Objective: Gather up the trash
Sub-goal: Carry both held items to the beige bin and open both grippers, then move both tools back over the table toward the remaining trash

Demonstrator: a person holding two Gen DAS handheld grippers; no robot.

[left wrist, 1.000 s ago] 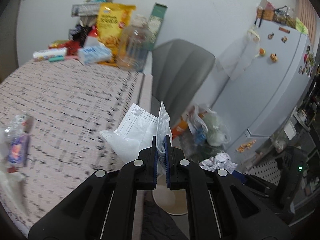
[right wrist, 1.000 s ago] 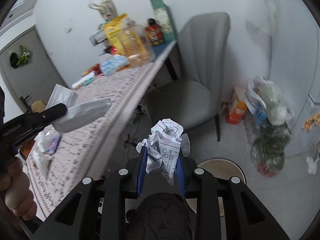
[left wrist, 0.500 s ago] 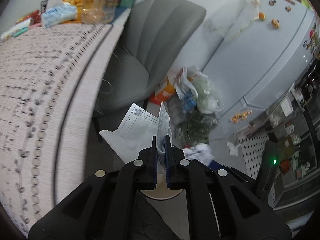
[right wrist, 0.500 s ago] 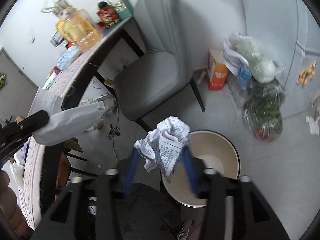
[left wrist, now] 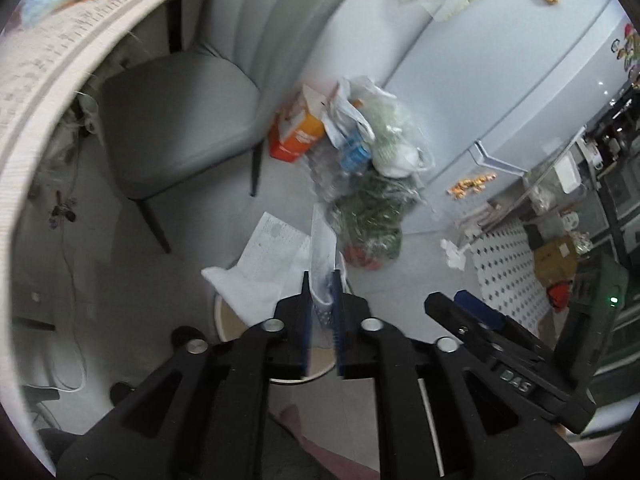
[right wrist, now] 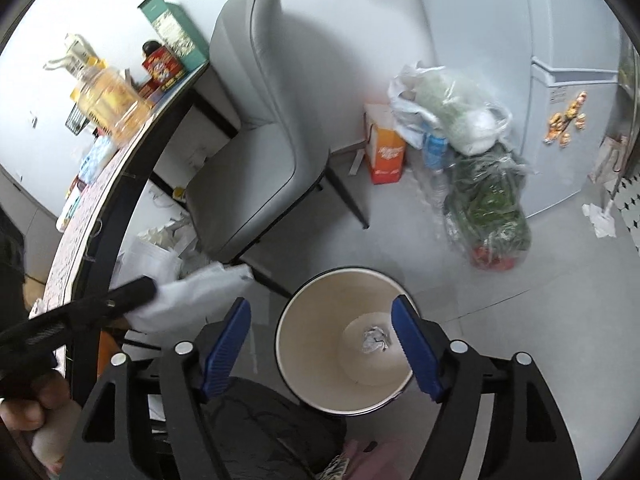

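Your right gripper (right wrist: 320,348) hangs wide open above the bin (right wrist: 288,360), wad (right wrist: 376,340) at its bottom. Left gripper (left wrist: 322,312) pinches the mask (left wrist: 276,260): center over the rim, then release.

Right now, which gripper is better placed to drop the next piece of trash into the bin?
Left. The left gripper holds the white face mask near the round cream bin; the right gripper is open and empty.
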